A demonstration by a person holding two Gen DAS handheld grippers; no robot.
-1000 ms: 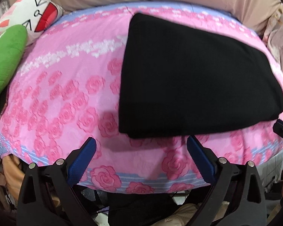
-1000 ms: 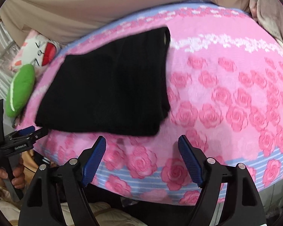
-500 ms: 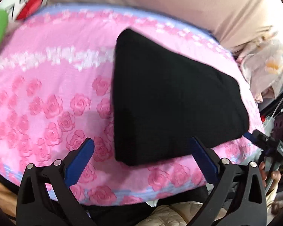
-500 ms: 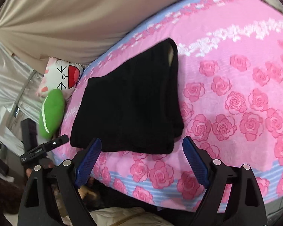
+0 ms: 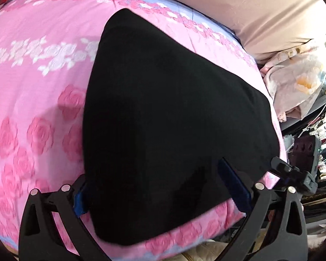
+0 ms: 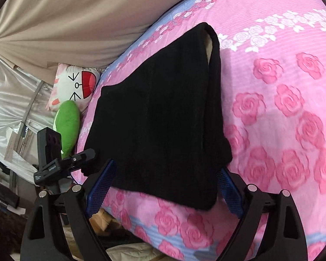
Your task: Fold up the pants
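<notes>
Where the black pants (image 5: 173,130) drape the pink bedspread (image 5: 32,76), both open claws — left gripper (image 5: 160,191), right gripper (image 6: 165,187) — straddle their near edge; writing on the clamp (image 6: 52,169) is unreadable.

Left tool (image 5: 158,190) and right tool (image 6: 165,184) both splayed wide, fingers level, pointing forward.

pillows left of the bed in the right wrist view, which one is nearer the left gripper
The green pillow. It lies just above the left gripper in the right wrist view, while the white cartoon-face pillow sits beyond it, toward the beige curtain.
</notes>
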